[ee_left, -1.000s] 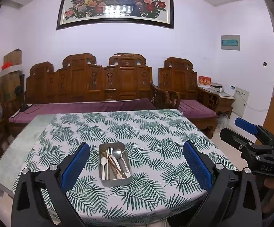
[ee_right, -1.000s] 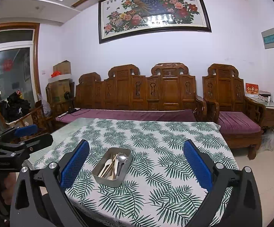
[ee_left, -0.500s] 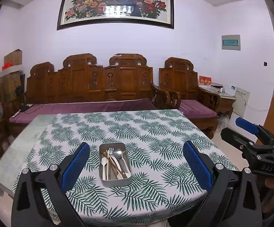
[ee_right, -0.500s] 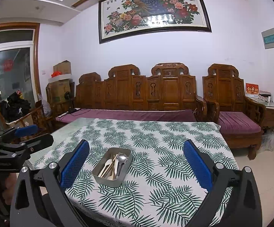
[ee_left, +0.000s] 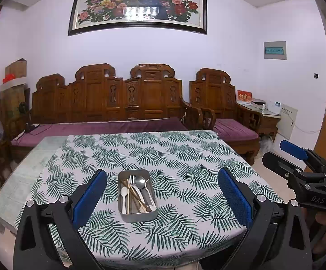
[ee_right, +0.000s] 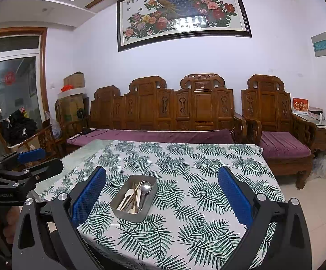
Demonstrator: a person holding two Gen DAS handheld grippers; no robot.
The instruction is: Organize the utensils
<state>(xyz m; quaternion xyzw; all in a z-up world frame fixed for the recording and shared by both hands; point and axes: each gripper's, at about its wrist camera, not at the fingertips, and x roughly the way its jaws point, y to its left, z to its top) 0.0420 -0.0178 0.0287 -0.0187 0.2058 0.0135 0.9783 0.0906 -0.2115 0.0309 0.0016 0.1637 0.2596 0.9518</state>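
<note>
- Metal tin [ee_left: 137,211] sits on the near-middle part of the table [ee_left: 185,155], on the leaf-print cloth.
- All the utensils are piled inside it: fork [ee_left: 131,181], metal spoon [ee_left: 140,183], white spoon [ee_left: 123,194], chopsticks [ee_left: 134,194].
- Left gripper [ee_left: 161,193] hangs over the near edge with jaws spread wide, nothing in them, tin right between the blue pads.
- Right gripper [ee_right: 161,193] same deal, wide apart and empty, tin a bit left of centre.
- Wooden sofa [ee_left: 109,103] behind the table on the far side.
</note>
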